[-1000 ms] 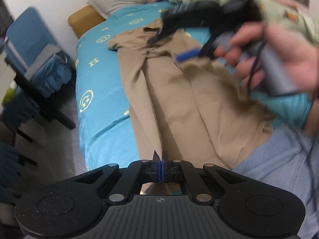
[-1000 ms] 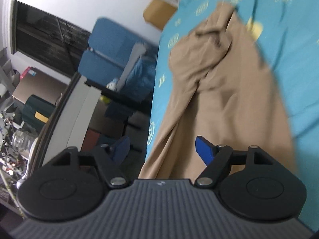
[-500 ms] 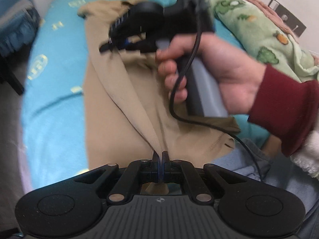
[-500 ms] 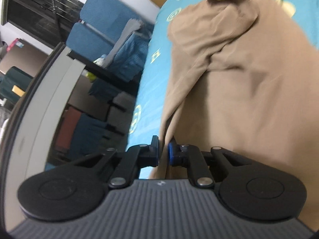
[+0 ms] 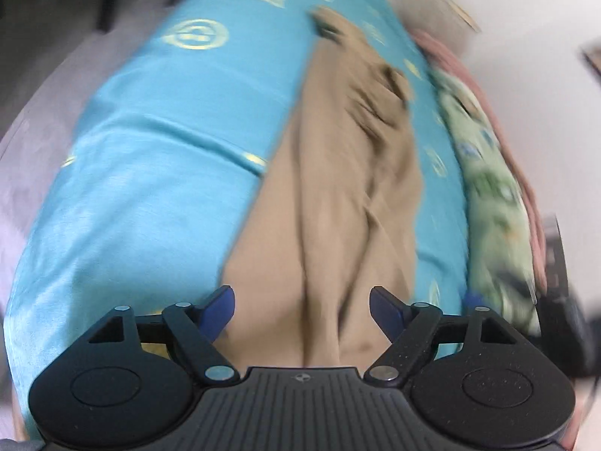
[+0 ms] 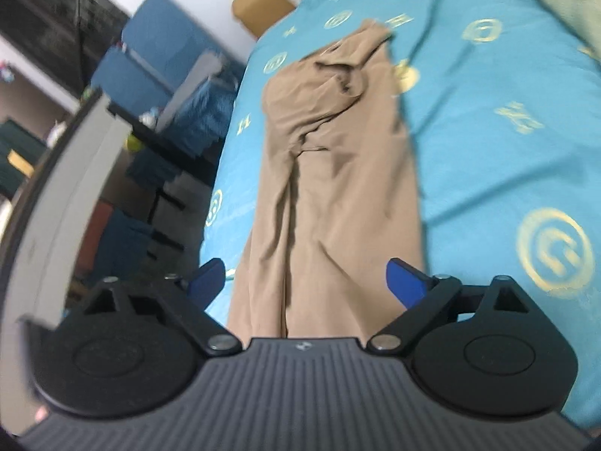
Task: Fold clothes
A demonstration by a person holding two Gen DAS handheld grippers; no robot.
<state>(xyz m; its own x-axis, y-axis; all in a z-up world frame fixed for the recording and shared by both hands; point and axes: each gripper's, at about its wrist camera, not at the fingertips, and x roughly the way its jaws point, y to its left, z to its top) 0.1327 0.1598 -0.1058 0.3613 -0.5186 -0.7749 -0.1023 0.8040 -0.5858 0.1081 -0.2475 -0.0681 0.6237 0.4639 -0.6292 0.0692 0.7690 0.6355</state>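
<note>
While both of your claws are opening, neither has anything pinched between its blue pads. Your left claw [image 5: 302, 308] hangs over the near end of the tan trousers [image 5: 338, 195]; its two pads stand wide on either side of the cloth below, and the fabric runs on between them without being pressed. Your right claw [image 6: 306, 282] is spread just as wide above the same garment, seen there as a long tan strip [image 6: 334, 188] stretching away from you.

The trousers lie lengthwise on the bed, on a turquoise sheet [image 5: 157, 173] printed with gold emblems. They are laid narrow, one half over the other, with a long crease down the middle and a rumpled, bunched end at the far side. In the left wrist view a green patterned blanket [image 5: 492, 188] lies along the right edge of the sheet, near the trousers but apart from them, with pink cloth behind it.

In the right wrist view a blue chair [image 6: 157, 60] stands beside the bed on the left, and a tan headboard [image 6: 259, 3] shows at the far end. Both views are smeared by motion, so fine detail is unclear.
</note>
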